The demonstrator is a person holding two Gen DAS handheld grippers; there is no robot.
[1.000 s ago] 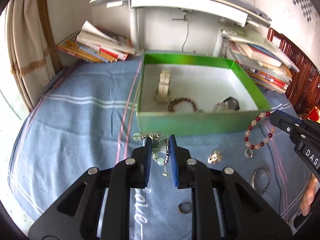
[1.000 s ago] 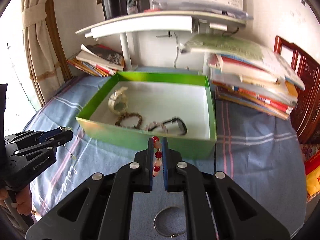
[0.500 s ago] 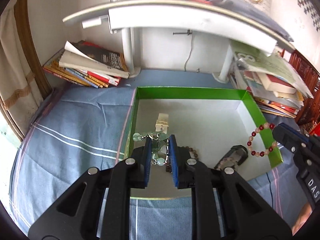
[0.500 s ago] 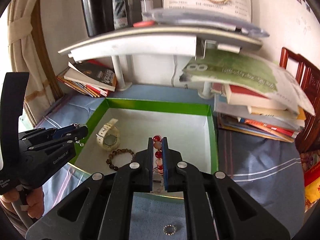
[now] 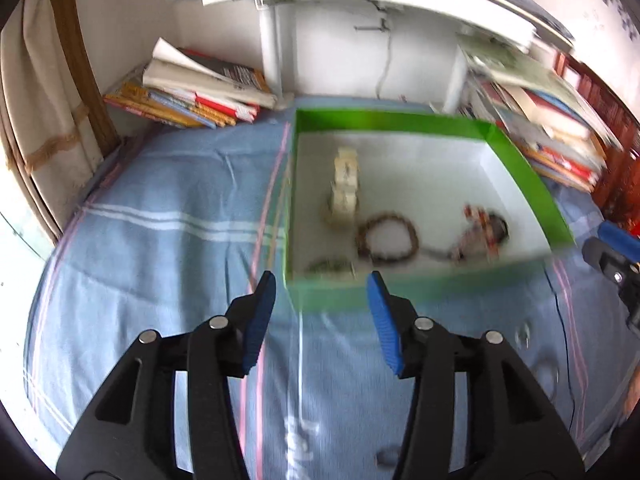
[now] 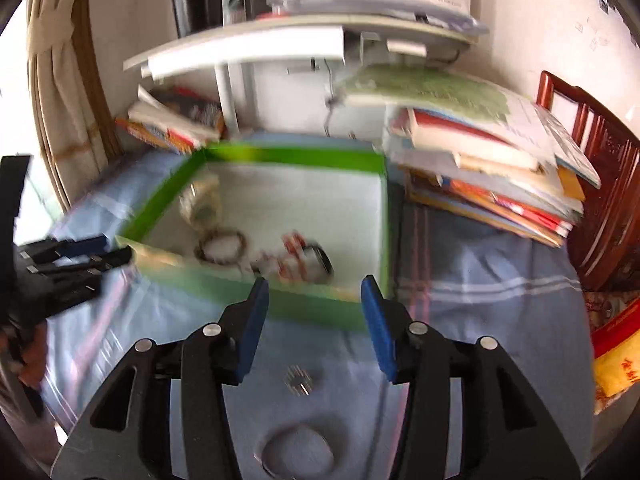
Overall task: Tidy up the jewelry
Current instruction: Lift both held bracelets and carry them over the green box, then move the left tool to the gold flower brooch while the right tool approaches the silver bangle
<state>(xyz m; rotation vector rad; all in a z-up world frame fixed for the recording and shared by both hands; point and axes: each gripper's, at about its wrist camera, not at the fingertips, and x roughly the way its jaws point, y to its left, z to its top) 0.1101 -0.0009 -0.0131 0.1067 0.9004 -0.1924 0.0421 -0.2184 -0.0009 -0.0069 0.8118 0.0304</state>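
Looking down both wrist views, I take the green-walled, white-floored cardboard box (image 5: 516,168) as my landmark on the blue striped cloth covering the tabletop (image 5: 168,216). Inside it, from its left wall rightward, lie a cream-strapped wristwatch (image 5: 345,184), a pale green bead-and-chain piece (image 5: 330,265) by the near wall, a brown wooden bead bracelet (image 5: 386,240), then a red-and-pink bead bracelet (image 5: 478,224) heaped against a dark-faced watch (image 5: 498,226).

My left tongs (image 5: 322,312) hang released just before the box's near left corner; their jaws have just been opening and nothing is between them. My right tongs (image 6: 316,320) are likewise released before the near right stretch of wall, jaws just opened, nothing between them.

What remains lies on my side of the box, on the cloth: a large silver wire bangle (image 6: 296,452) and a small round sparkly ring-like piece (image 6: 298,380). Both sit below the right tongs, nearer me than their tips, so I judge the right hand closer. The bangle lies flat with its width running across the view, which I think calls for pulling back and coming down on its rim. Blur hides finer detail.
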